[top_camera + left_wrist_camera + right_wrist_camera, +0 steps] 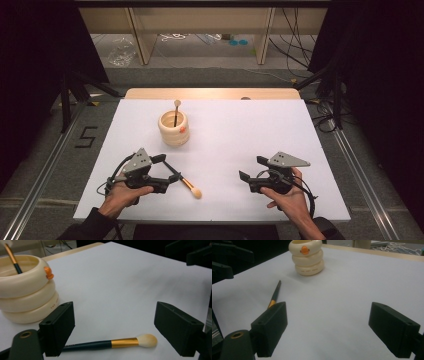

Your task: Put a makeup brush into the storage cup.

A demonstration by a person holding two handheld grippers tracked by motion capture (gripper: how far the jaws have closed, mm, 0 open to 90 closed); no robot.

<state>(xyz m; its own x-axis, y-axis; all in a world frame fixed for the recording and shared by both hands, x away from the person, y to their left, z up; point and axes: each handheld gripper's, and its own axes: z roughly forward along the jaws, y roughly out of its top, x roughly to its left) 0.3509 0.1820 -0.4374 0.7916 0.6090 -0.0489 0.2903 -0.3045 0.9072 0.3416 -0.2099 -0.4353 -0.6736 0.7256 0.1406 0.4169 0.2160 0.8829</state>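
A makeup brush [185, 182] with a dark handle, gold ferrule and pale bristles lies flat on the white table [250, 135]. My left gripper [161, 169] stands open around its handle end, jaws apart; in the left gripper view the brush [112, 343] lies between the jaws. A cream ringed cup [174, 128] with an orange duck bill holds another brush [176, 111] upright. The cup [25, 290] sits left of my left jaws. My right gripper [252, 168] rests open at the front right, with nothing between its jaws. In the right gripper view the cup [308, 257] is far ahead and the brush [275, 295] lies at left.
The table's wooden far edge [210, 93] borders the white sheet. Black frame legs and cables stand on the floor beyond and to both sides. The person's hands hold both grippers near the front edge.
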